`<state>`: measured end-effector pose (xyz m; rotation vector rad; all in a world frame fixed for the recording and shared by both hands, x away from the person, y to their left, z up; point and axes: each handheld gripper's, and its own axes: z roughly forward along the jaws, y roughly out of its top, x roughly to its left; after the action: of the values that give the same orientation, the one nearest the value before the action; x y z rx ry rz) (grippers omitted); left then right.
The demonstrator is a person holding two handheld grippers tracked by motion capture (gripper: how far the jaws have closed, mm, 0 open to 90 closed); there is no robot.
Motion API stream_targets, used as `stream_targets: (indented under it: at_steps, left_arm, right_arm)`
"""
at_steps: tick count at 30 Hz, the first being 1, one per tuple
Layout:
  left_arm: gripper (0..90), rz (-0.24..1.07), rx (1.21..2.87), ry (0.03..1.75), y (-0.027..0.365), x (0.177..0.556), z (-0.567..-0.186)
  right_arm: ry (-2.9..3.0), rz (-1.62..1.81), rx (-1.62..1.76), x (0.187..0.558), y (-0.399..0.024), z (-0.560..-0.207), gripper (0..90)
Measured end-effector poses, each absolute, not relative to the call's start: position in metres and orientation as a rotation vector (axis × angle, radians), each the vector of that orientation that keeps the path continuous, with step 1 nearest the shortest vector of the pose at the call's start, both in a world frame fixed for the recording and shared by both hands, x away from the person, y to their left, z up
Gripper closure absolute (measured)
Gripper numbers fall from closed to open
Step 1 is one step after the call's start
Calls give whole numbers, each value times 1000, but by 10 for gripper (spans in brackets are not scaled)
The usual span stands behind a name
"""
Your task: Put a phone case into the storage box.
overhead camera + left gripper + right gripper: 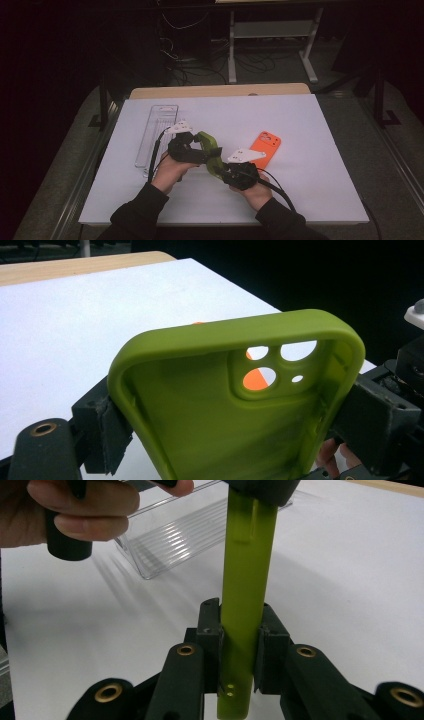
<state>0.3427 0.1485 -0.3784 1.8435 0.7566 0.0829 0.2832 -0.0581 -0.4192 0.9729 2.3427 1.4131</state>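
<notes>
1. Our left gripper (196, 148) pinches the green phone case (212, 152) across its width; in the left gripper view a jaw presses each long side of the case, whose open inside faces the camera.
2. Our right gripper (240, 635) is pressed on the same case's thin edge, one pad on each face.
3. We hold the case lifted above the white table (310, 190).
4. Right of the green case lies an orange phone case (265, 146), flat.
5. Left of it rests a clear plastic tray (156, 134).
</notes>
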Motion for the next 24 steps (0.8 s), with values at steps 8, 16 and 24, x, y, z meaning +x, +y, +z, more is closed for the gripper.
stream_targets:
  at_steps: [8,16,24]
  left_arm:
    - [141,132,1847,752,149,341,-376]
    - [143,167,1847,751,153,342,-372]
    - [145,183,1838,745,155,341,-368]
  right_arm:
    - [2403,1393,959,285,-63,-417,528]
    - [2447,1372,989,288,-88,-412,356]
    - [2425,1332,1070,293,-130,-410,224]
